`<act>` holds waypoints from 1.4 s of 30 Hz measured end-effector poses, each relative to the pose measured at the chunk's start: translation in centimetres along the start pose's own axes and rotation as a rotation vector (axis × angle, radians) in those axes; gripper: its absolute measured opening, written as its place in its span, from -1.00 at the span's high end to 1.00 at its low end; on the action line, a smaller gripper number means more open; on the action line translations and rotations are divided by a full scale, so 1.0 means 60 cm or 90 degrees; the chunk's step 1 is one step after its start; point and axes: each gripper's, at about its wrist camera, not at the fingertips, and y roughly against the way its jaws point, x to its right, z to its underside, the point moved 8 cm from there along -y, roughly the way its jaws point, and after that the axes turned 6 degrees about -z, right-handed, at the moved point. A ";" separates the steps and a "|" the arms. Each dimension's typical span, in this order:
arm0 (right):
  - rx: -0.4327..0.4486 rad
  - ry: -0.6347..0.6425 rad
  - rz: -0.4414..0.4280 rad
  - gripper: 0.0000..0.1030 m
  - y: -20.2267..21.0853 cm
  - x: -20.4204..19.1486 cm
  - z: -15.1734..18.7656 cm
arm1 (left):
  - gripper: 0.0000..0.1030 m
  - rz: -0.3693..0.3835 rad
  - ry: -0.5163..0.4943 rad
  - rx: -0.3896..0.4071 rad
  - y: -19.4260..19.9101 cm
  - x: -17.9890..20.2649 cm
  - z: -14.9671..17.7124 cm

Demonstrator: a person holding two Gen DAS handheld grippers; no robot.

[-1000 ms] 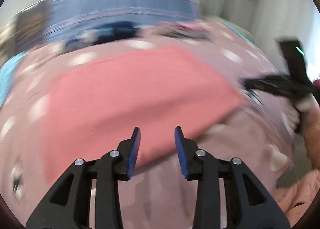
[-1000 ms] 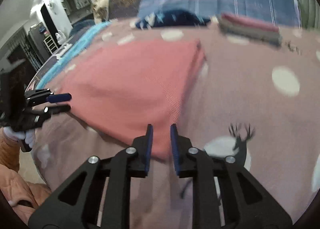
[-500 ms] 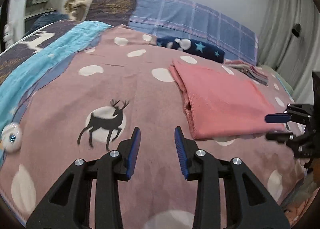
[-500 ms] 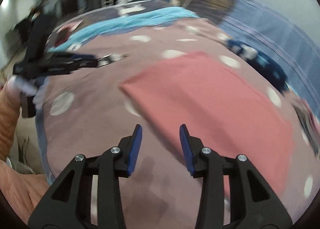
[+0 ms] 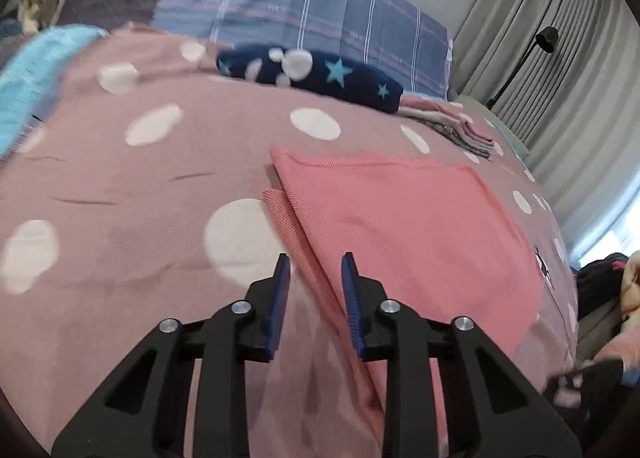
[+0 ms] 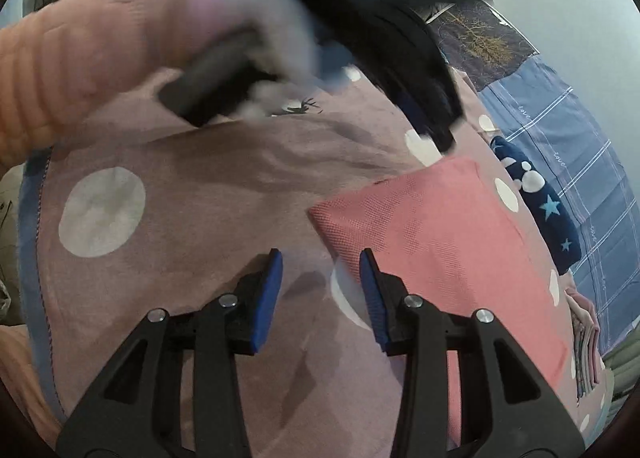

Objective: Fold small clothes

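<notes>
A pink cloth [image 5: 400,226], folded into a rectangle, lies flat on the dotted mauve bedcover [image 5: 140,198]. My left gripper [image 5: 315,270] hovers at the cloth's left folded edge. That edge runs between its blue pads, and the jaws are closing without pressing on it. In the right wrist view the pink cloth [image 6: 440,242] lies ahead and to the right. My right gripper [image 6: 320,264] is open over bare bedcover, just short of the near corner. The left gripper [image 6: 436,130] shows there as a dark blur at the cloth's far corner, held by an orange sleeve [image 6: 80,50].
A stack of folded clothes [image 5: 452,126] and a navy star-patterned cloth [image 5: 320,74] lie at the back by the plaid pillow [image 5: 300,10]. A light blue blanket [image 5: 36,70] is far left. Curtains [image 5: 560,98] and a lamp [image 5: 544,38] stand right. The bed's edge [image 6: 36,258] is near.
My left gripper has come in over the cloth's left edge and its jaws are narrower. The right gripper's jaws have widened, and it now sits at the cloth's near corner.
</notes>
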 end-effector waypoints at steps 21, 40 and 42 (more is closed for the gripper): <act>0.001 0.077 0.089 0.92 -0.048 -0.001 -0.030 | 0.97 0.076 0.124 0.030 -0.060 -0.038 -0.060; 0.002 -0.003 0.059 0.59 -0.015 0.005 0.004 | 0.57 0.084 0.115 -0.008 -0.045 -0.054 -0.012; 0.008 -0.011 0.059 0.56 -0.007 0.009 0.003 | 0.57 0.084 0.117 -0.006 -0.040 -0.060 -0.010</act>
